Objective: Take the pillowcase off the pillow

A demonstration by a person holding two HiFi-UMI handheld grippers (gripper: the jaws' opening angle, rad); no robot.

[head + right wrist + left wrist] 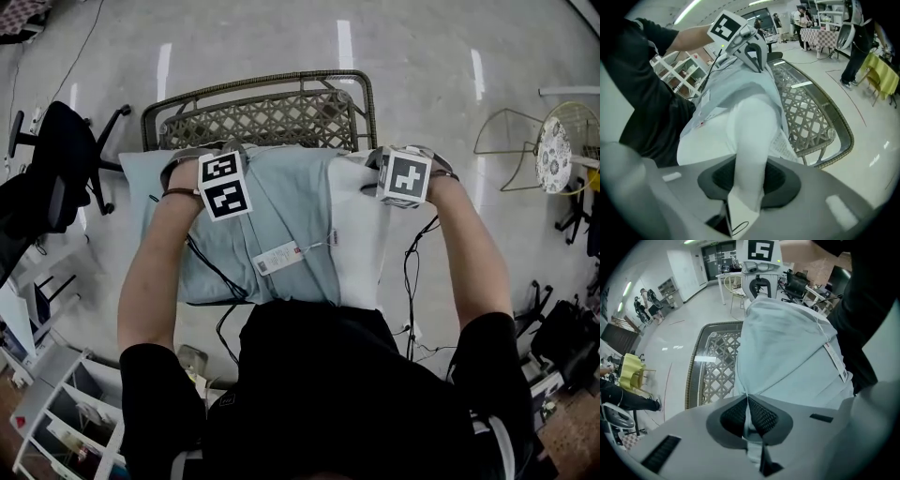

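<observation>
- The pillowcase [281, 206] tag [278, 257] is showing a red patch and fine print, which is too small to read in the head view.
- In the left gripper view the same tag is running as a long white strip with faint marks that cannot be read.
- The left cube [223, 185] and right cube [405, 176] are showing black-and-white square patterns, with no letters or numbers.
- The pillow [750, 126] label [783, 140] is carrying rows of tiny print, which cannot be read.
- The corner tag [740, 220] is showing only a dark curved line.
- The green sign [715, 243] over the far door is too blurred to read.
</observation>
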